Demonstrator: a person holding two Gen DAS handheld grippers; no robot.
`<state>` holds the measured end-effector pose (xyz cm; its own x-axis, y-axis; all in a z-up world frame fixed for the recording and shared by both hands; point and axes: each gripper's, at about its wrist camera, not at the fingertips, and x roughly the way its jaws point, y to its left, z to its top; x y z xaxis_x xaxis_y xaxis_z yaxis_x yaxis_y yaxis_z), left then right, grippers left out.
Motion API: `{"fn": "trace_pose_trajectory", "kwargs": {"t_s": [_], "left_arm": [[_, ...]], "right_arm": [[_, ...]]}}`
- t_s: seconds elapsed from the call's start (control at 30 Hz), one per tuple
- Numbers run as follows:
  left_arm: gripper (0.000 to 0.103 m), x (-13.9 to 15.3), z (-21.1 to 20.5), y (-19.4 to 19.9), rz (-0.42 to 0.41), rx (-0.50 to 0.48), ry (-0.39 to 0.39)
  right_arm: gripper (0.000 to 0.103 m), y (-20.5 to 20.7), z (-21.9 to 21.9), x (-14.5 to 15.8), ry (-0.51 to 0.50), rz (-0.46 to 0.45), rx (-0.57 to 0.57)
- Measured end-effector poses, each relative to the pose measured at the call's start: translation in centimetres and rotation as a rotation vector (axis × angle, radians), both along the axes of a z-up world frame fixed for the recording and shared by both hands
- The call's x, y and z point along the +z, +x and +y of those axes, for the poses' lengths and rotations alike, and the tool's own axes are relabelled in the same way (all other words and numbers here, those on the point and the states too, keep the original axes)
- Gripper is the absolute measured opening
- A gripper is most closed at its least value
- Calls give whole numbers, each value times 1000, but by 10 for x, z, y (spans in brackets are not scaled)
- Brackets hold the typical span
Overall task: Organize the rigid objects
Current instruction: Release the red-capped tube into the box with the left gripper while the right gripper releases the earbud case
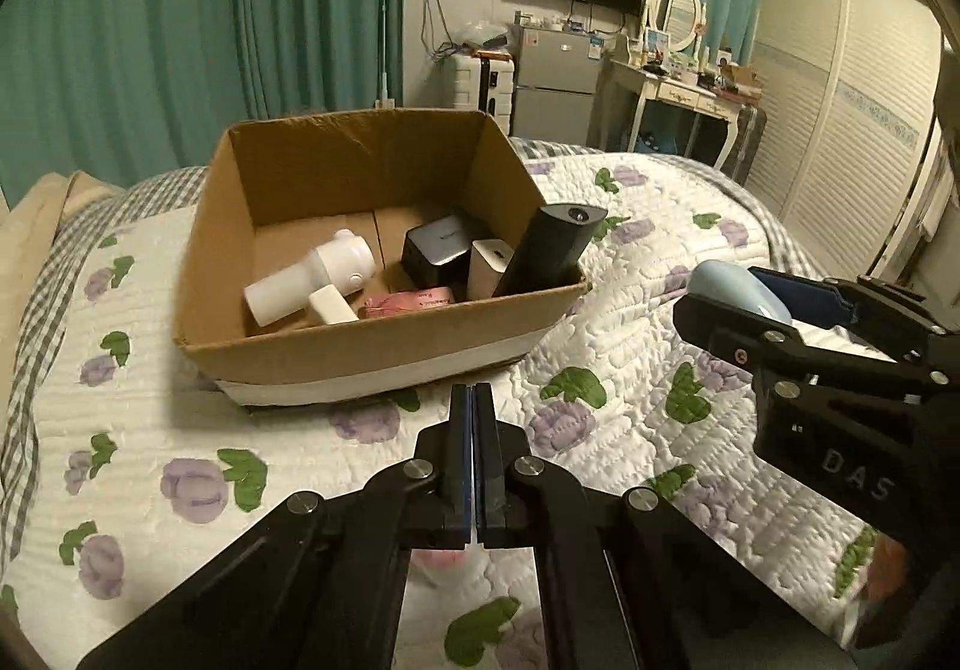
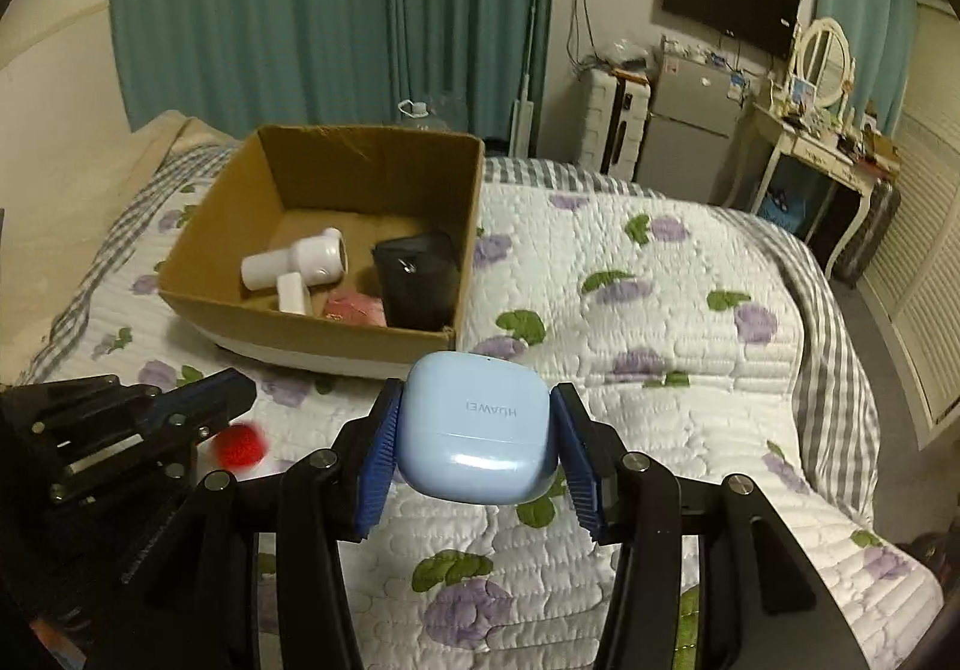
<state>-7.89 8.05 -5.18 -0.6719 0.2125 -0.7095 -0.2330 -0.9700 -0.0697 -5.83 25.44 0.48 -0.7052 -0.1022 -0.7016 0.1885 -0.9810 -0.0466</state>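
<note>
An open cardboard box (image 1: 384, 358) (image 2: 312, 337) stands on the bed. In it lie a white hair dryer (image 1: 312, 280) (image 2: 294, 262), a black cube (image 1: 435, 250), a small white box (image 1: 489, 265), a pink packet (image 1: 408, 304) (image 2: 354, 307) and a tall black device (image 1: 549, 250) (image 2: 417, 274) leaning in the right corner. My right gripper (image 2: 474, 430) is shut on a light blue earbud case (image 2: 477, 430) (image 1: 741, 292), held above the quilt to the right of the box. My left gripper (image 1: 477, 406) is shut and empty, just in front of the box.
The bed carries a white quilt with purple flowers (image 1: 150, 430) (image 2: 660, 310). A small red fuzzy ball (image 2: 240, 445) lies on the quilt near my left gripper. Green curtains, a fridge (image 1: 555, 70), a dressing table (image 1: 678, 88) and a wardrobe stand beyond the bed.
</note>
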Motion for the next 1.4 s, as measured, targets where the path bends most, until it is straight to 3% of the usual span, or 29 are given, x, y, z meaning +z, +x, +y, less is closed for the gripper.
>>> {"fn": "trace_pose_trajectory", "kwargs": {"t_s": [0.07,0.13,0.2,0.23,0.27,0.63,0.67,0.7,0.87,1.1,1.23,1.4], "left_arm": [[1,0,-1,-1,-14,-8,8],[8,-5,-2,2,-22,10,-15],[34,-14,-6,3,-48,29,-22],[59,-20,-8,1,-61,58,-23],[61,-26,-11,-1,-66,85,-14],[59,-98,-3,-39,-232,120,-25],[44,-98,-2,-39,-224,114,-29],[42,-96,-2,-38,-220,105,-21],[37,-70,-7,-20,-159,83,9],[37,18,-27,-1,7,79,24],[37,59,-35,-26,56,73,17],[37,60,-37,-79,36,91,-40]], "right_arm": [[48,2,-2,1,5,2,8],[48,4,-1,-1,9,-4,14],[49,4,3,-4,6,-12,11],[49,3,6,-6,2,-17,11],[49,2,8,-9,-2,-24,9],[49,-9,9,-29,-11,-66,19],[49,-9,9,-29,-9,-67,21],[49,-8,9,-29,-9,-67,22],[49,-6,6,-24,-9,-56,30],[49,-14,-5,21,-24,20,99],[49,-32,-13,56,-32,73,147],[49,-74,-32,78,-7,97,213]]}}
